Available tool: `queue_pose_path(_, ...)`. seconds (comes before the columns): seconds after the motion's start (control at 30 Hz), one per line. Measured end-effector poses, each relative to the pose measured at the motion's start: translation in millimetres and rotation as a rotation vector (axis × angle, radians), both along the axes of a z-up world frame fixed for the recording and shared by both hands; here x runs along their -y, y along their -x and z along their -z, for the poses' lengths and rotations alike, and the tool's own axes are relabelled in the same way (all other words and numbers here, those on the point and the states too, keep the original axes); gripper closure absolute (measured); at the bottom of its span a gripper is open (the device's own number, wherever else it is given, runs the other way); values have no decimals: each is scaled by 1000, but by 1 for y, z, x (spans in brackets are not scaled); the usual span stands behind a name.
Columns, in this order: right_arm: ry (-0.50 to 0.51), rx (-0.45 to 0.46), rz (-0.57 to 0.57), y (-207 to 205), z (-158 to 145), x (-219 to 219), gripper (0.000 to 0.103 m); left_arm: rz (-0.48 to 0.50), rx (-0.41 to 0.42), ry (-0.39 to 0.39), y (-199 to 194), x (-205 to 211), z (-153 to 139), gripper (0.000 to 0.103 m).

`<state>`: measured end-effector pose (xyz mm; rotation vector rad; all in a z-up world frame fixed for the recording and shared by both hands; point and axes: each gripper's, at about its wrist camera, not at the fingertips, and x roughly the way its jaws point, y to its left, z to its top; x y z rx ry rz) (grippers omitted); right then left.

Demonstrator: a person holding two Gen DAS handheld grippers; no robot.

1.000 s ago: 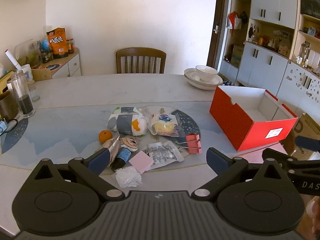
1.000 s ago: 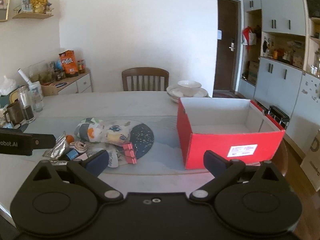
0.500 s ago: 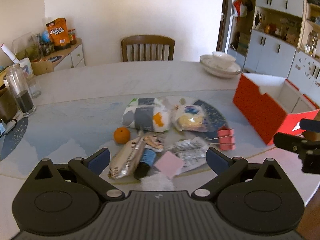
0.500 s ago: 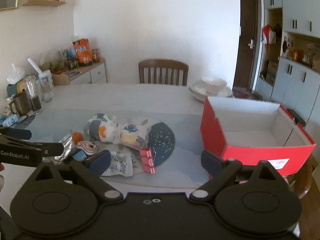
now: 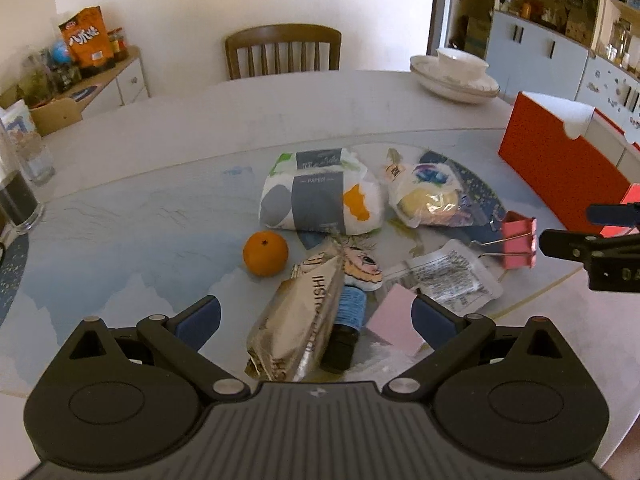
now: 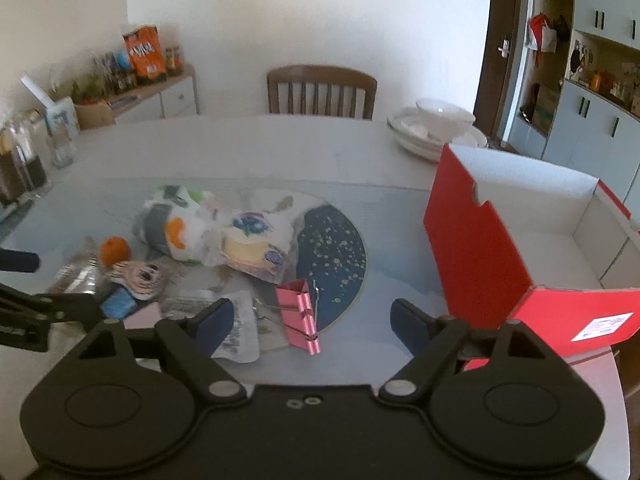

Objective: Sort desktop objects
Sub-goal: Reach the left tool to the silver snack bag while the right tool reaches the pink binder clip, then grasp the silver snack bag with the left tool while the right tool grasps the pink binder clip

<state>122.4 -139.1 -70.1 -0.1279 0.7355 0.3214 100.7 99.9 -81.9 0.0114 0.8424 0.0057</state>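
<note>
Red box (image 6: 476, 256) shows bare white walls; left gripper (image 5: 316, 316) spread, right gripper (image 6: 312, 316) closing on nothing.

The red box (image 5: 560, 176) runs off the right edge of the left wrist view, its inside unseen. The silver snack packet (image 5: 298, 320) has its near end hidden behind the gripper body. At the left of the right wrist view, that packet (image 6: 76, 276) and the glass jars (image 6: 24, 164) are blurred.
</note>
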Motion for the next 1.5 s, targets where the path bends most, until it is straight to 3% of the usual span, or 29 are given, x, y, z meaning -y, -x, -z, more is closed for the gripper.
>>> queue_pose_path(0.23, 21, -102, 8, -29, 26, -10, 25, 44, -37, 2, -13, -6, 13, 5)
queue_pose_path(0.5, 36, -145, -1, -48, 36, -22, 33, 63, -61, 27, -20, -13, 20, 11)
queue_pose_path(0.57, 34, -154, 0, -51, 38, -23, 36, 64, -70, 33, -20, -15, 22, 15)
queue_pose_path(0.63, 30, -166, -5, -53, 39, -24, 41, 64, -80, 40, -22, -17, 24, 27)
queue_pose_path(0.87, 11, -187, 8, -59, 41, -25, 53, 44, -87, 87, -26, -28, 23, 37)
queue_pose_path(1.03, -4, -199, 25, -60, 40, -24, 57, 53, -87, 99, -26, -28, 21, 52)
queue_pose_path(1.33, -3, -175, 36, -54, 32, -23, 62, 74, -72, 83, -24, -26, 19, 64)
queue_pose_path(1.5, -5, -170, 45, -50, 29, -19, 65, 76, -72, 99, -21, -29, 17, 66)
